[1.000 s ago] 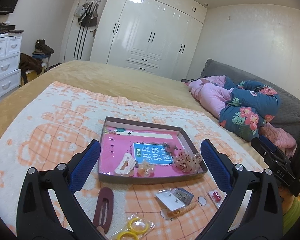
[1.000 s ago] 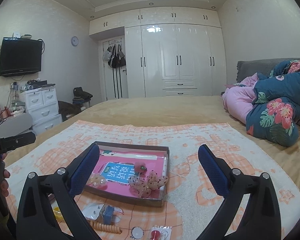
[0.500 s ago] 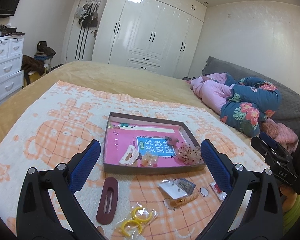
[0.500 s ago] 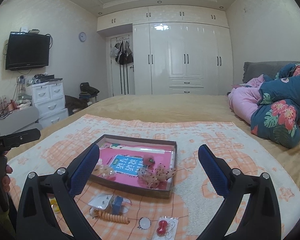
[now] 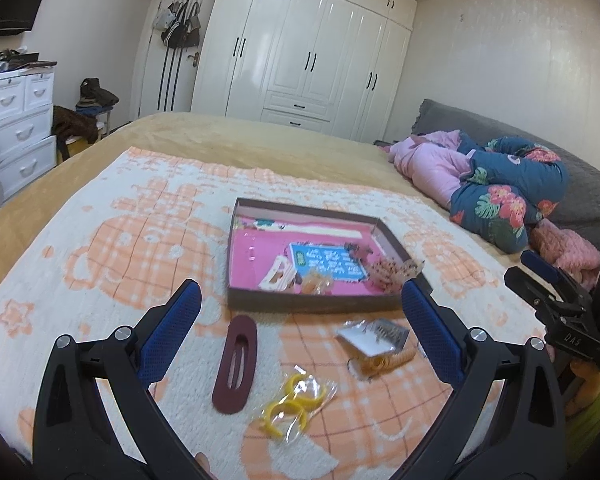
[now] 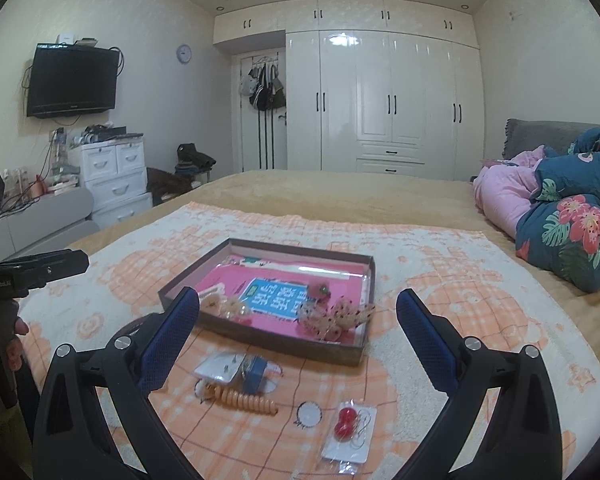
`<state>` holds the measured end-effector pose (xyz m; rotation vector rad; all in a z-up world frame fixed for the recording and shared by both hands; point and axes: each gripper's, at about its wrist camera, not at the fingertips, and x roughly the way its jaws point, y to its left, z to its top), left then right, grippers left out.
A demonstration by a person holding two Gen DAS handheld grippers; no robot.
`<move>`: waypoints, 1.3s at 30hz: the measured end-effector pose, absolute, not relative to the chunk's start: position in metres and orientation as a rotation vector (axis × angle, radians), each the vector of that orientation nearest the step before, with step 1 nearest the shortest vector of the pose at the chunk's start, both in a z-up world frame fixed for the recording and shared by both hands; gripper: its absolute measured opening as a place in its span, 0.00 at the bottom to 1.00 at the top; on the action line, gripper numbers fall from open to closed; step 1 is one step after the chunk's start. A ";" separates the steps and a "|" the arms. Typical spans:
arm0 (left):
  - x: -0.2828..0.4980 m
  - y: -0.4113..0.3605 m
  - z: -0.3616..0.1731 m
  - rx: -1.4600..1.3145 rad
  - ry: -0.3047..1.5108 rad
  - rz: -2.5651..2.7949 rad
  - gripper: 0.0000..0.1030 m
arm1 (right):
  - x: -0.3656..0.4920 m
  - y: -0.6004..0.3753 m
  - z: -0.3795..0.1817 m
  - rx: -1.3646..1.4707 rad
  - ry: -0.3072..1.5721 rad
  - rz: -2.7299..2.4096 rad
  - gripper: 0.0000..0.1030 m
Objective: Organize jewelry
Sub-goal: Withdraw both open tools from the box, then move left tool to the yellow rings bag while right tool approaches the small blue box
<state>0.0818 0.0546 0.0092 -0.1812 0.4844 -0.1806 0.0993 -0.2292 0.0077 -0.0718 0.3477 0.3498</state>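
A shallow brown box (image 5: 236, 248) (image 6: 360, 354) with a pink lining lies on the orange-and-white blanket and holds several hair pieces, among them a spotted bow (image 6: 332, 316) and a white clip (image 5: 278, 274). In front of it lie a dark red hair clip (image 5: 236, 362), a bag of yellow rings (image 5: 292, 400), an orange coil tie (image 6: 240, 398), a small blue-and-white packet (image 6: 240, 368) and a red bead pair on a card (image 6: 346, 428). My left gripper (image 5: 300, 320) hangs open above the dark red clip and yellow rings. My right gripper (image 6: 298, 338) is open above the coil and packet. Both hold nothing.
The blanket (image 5: 100, 240) covers a tan bed. Folded pink and floral quilts (image 5: 500, 192) lie at the right. White drawers (image 6: 112, 184) and a wall television (image 6: 72, 80) stand at the left, white wardrobes (image 6: 380, 100) at the back. A hand holds the other gripper (image 6: 32, 270).
Both grippers have pulled back and up a little, so the box looks farther off and more loose pieces show in front of it. Nothing was grasped or moved.
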 end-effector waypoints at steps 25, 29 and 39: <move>0.073 0.023 -0.049 -0.053 0.651 -0.299 0.89 | 0.100 -0.216 -0.031 -0.113 0.491 0.421 0.93; 0.078 0.017 -0.059 -0.009 0.693 -0.314 0.89 | 0.102 -0.213 -0.035 -0.117 0.505 0.431 0.93; 0.093 0.005 -0.077 0.175 0.722 -0.307 0.87 | 0.110 -0.216 -0.045 -0.103 0.561 0.435 0.93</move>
